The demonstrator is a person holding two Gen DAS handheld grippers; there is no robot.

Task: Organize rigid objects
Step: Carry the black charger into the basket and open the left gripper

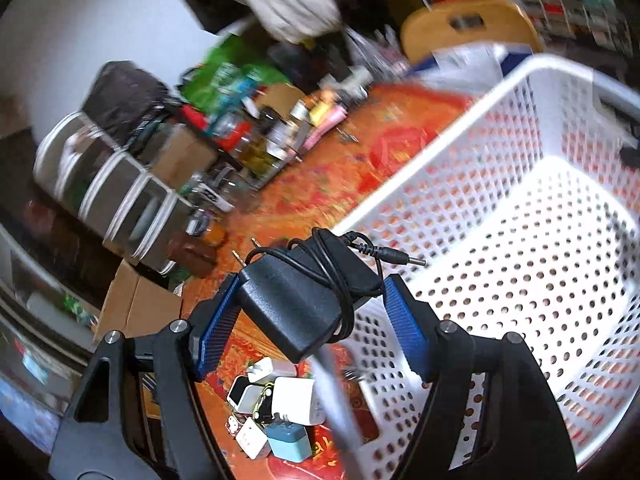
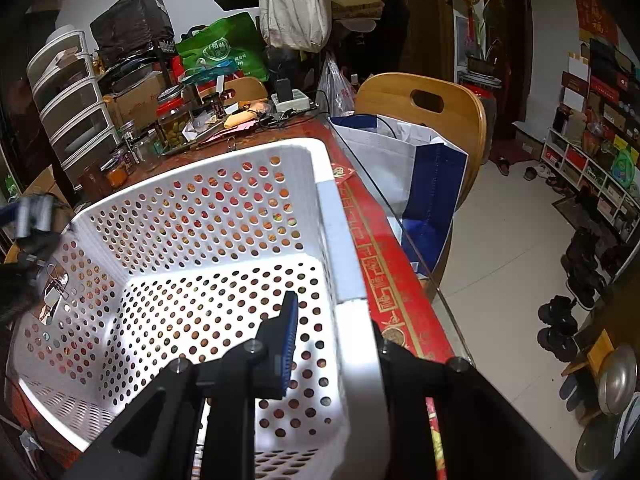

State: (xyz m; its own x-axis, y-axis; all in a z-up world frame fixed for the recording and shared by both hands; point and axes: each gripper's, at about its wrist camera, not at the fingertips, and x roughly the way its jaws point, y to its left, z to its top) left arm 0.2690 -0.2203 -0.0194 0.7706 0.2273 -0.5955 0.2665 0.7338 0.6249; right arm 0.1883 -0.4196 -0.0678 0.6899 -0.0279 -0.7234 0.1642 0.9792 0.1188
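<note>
The left gripper [image 1: 310, 300] clamps a black power adapter [image 1: 296, 304], cord wrapped, above the white basket [image 1: 500, 216] rim near the table's [image 1: 320, 184] edge. The right gripper [image 2: 334, 344] pinches the basket's wall. The canvas bag [image 2: 292, 8] bears Chinese print, partly "目城".

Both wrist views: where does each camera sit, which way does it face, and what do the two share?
Left wrist: sits behind the left gripper, looking down across the red tablecloth to the cluttered far side; both blue-padded fingers show, clamped on a black power adapter above a pile of small chargers.
Right wrist: sits behind the right gripper, looking into the white basket and past a wooden chair; its fingers straddle the basket's near rim.
Shared: basket, tablecloth, chair, drawer unit.
</note>
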